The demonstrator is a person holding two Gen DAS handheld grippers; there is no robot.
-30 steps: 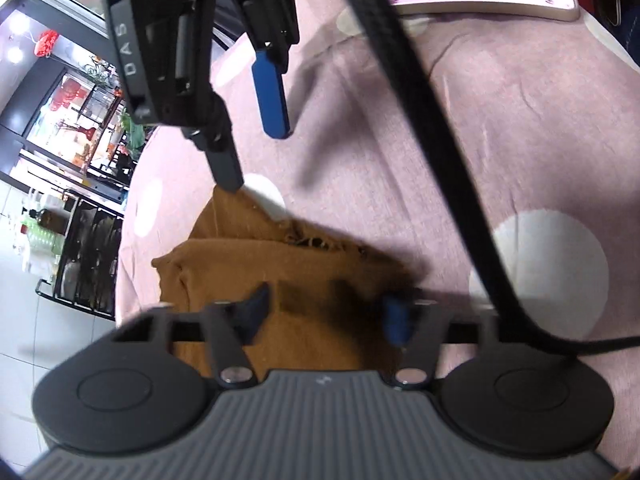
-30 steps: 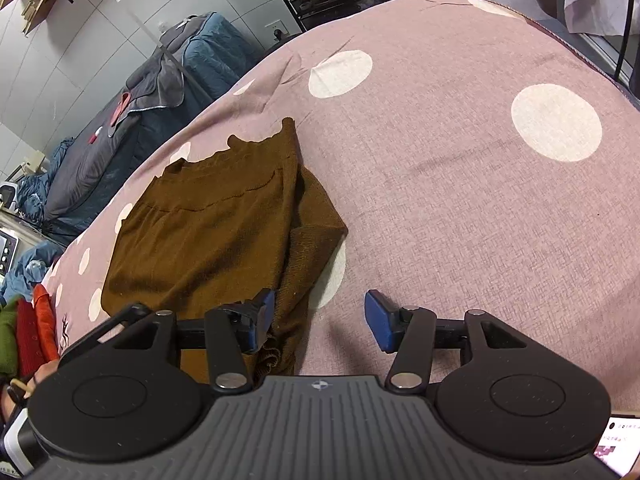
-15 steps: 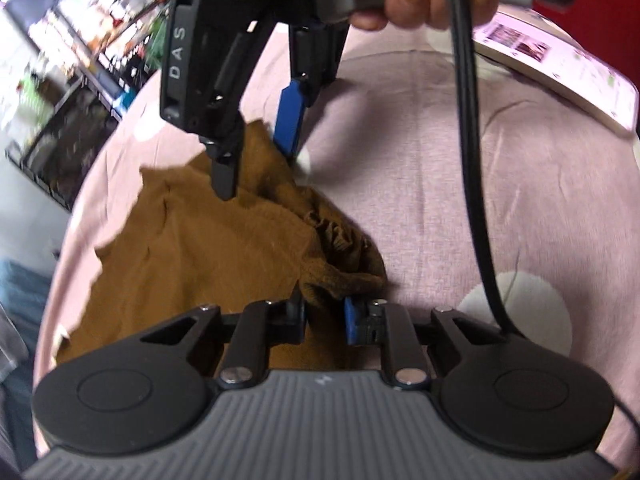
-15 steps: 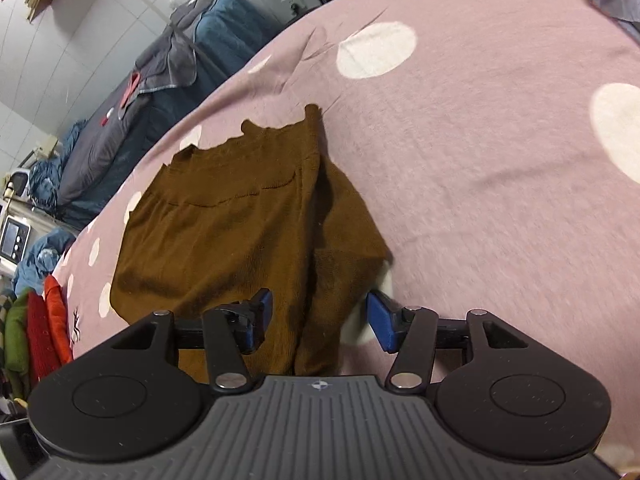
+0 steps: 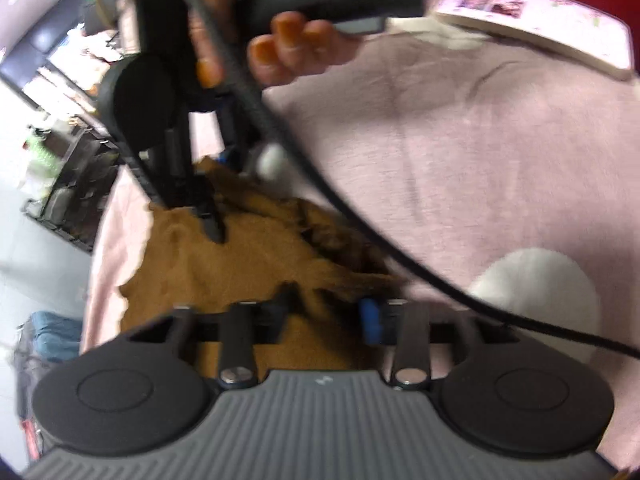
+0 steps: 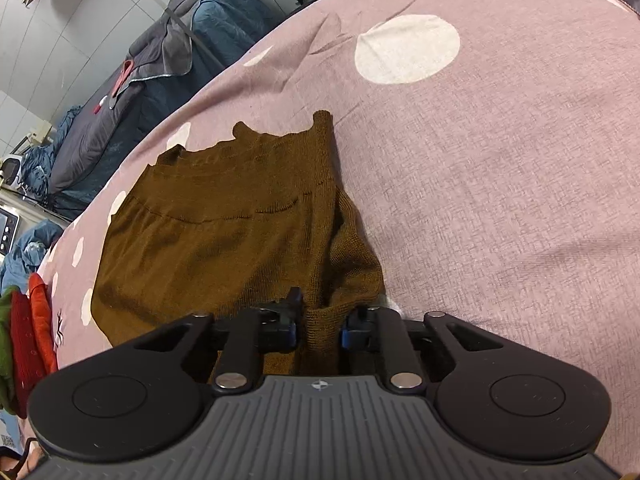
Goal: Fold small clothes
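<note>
A small brown knitted garment (image 6: 224, 240) lies on the pink spotted cloth (image 6: 500, 184), one side folded over. My right gripper (image 6: 318, 326) is at its near edge with a fold of brown fabric between the narrowed fingers. In the left wrist view the garment (image 5: 240, 276) lies under my left gripper (image 5: 326, 312), whose fingers stand apart over a bunched frilly edge. The right gripper's body also shows in the left wrist view (image 5: 160, 120), held by a hand, its fingertip down on the garment.
A tablet or phone (image 5: 540, 28) lies on the cloth at the far right in the left wrist view. A blue-grey bedding heap (image 6: 140, 92) and red and green clothes (image 6: 28, 332) lie beyond the cloth's left edge. A black cable (image 5: 360, 240) hangs across the left wrist view.
My left gripper was shut on the frilly edge half a second ago and has opened. My right gripper has moved onto the garment's near edge and closed in on a fold.
</note>
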